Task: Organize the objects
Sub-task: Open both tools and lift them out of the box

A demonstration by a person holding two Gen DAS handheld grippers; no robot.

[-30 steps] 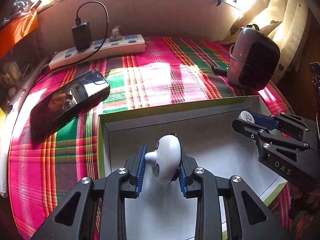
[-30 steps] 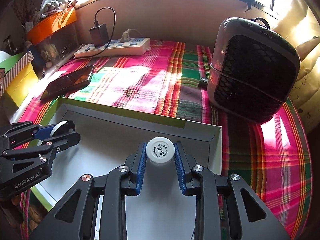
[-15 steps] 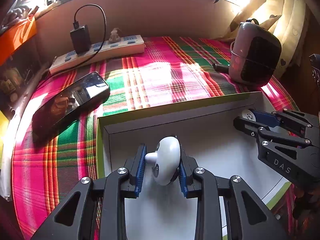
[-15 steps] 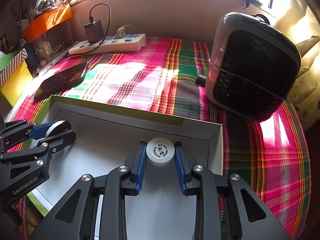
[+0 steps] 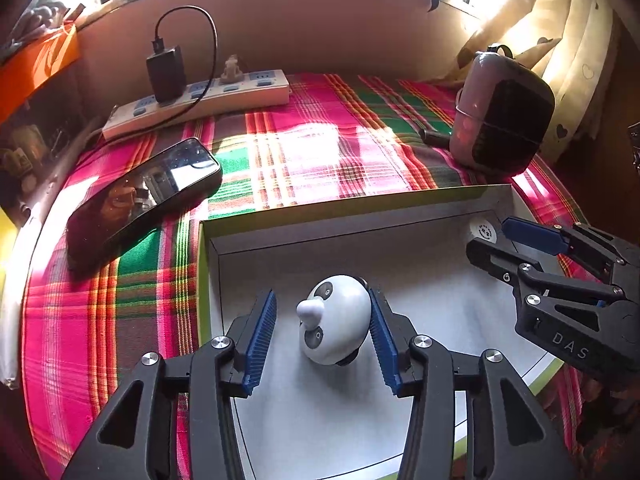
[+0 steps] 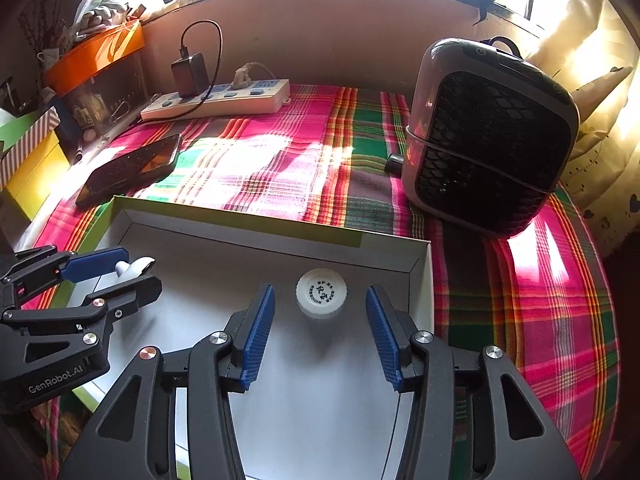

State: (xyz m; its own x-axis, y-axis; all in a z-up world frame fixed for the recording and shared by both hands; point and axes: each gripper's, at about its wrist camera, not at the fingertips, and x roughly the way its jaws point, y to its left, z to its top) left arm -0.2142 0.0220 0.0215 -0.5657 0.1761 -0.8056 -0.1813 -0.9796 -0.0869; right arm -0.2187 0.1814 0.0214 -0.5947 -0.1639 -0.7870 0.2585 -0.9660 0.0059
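Note:
A shallow white box with a green rim (image 5: 320, 210) (image 6: 240, 216) lies on the plaid cloth. A white panda-faced toy (image 5: 334, 324) lies on the box floor at its left side; my left gripper (image 5: 322, 334) is open around it, the right pad touching it, the left pad apart. A small white bottle with a printed cap (image 6: 321, 292) stands in the box's far right corner; my right gripper (image 6: 320, 330) is open, both pads apart from it. The bottle also shows in the left wrist view (image 5: 482, 232), and the toy in the right wrist view (image 6: 134, 268).
A black phone (image 5: 144, 196) lies on the cloth left of the box. A white power strip with a black charger (image 5: 200, 98) runs along the back wall. A small dark fan heater (image 6: 488, 136) stands at the right. An orange box (image 6: 96, 54) and clutter sit at the far left.
Both grippers have opened. The left let go of the panda toy and the right let go of the white bottle; both things now rest on the box floor.

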